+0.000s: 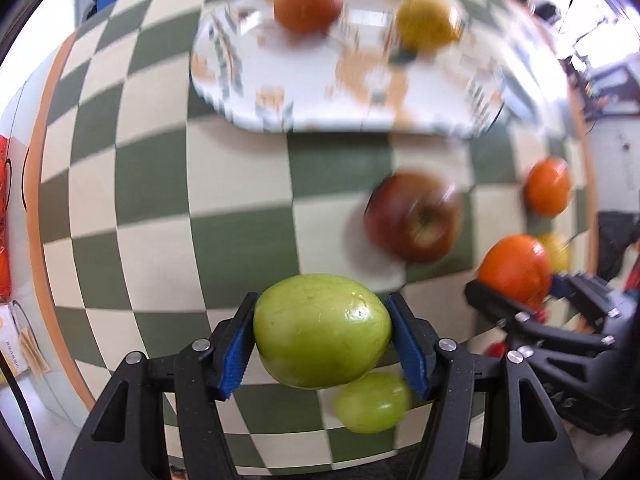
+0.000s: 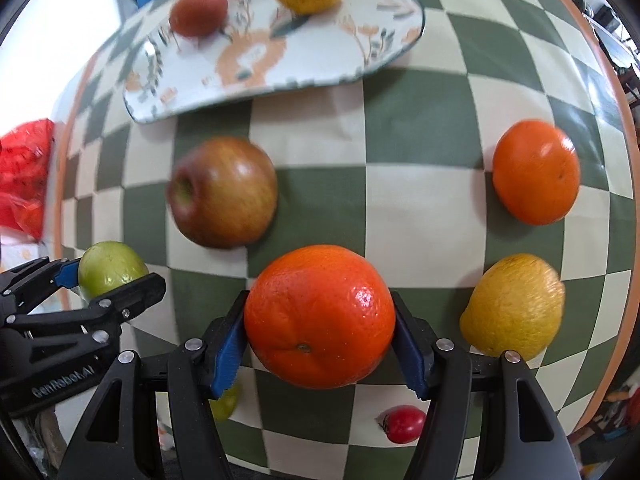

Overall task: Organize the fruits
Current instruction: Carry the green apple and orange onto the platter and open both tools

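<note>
**Both tongs hold fruit above the checked worktop**

Left wrist view: motion blur smears the oval floral plate [image 1: 248, 80] and the red apple [image 1: 414, 216]. The left tongs [image 1: 322, 332] clamp a smooth green round fruit [image 1: 322, 330], long axis crosswise, partly hiding a smaller green fruit [image 1: 372, 402] beneath.

Right wrist view: the right tongs [image 2: 320, 320] grip a glossy round orange [image 2: 320, 316], stem scar facing the camera. A small red fruit [image 2: 404, 424] lies below, partly cut off by a finger.

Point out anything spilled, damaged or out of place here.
Nothing stands out. The left hand-held gripper holds a green fruit, the right hand-held gripper an orange. The plate sits flat, and no fruit looks broken, though blur hides fine detail.
</note>
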The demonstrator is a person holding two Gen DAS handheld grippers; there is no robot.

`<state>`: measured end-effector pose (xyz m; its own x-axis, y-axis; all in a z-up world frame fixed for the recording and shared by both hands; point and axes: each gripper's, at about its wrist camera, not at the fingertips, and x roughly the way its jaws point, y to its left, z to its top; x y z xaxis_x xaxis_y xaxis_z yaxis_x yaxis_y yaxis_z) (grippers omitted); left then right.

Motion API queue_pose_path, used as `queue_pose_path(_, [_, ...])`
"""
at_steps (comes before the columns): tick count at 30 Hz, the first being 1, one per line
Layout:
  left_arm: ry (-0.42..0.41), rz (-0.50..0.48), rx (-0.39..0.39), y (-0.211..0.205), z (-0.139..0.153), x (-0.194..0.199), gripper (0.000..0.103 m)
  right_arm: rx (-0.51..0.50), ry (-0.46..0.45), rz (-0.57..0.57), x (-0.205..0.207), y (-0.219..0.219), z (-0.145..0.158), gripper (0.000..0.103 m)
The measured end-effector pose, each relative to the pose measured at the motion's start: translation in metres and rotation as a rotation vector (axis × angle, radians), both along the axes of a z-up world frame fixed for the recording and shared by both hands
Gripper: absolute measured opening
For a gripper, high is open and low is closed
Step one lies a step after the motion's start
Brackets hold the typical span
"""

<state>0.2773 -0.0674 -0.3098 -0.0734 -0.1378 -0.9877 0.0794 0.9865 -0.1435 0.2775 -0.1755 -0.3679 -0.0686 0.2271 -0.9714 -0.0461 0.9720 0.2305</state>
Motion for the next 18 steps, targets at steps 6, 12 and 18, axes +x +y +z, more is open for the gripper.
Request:
queue_pose_path(6, [-0.088, 0.063, -0.068, 0.030, 0.040, 0.070, 0.061, 0.065, -0.091, -0.067, 0.042, -0.020, 0.045, 0.067])
queue_pose_path(12, [-0.055, 0.137, -0.046, 0.058, 0.014, 0.139, 0.061, 0.035, -0.167, -0.087, 0.115, -0.015, 0.049, 0.067])
queue_pose_path(18, [0.103, 0.243, -0.127, 0.078, -0.036, 0.167, 0.061, -0.012, -0.109, -0.061, 0.160, -0.006, 0.013, 0.067])
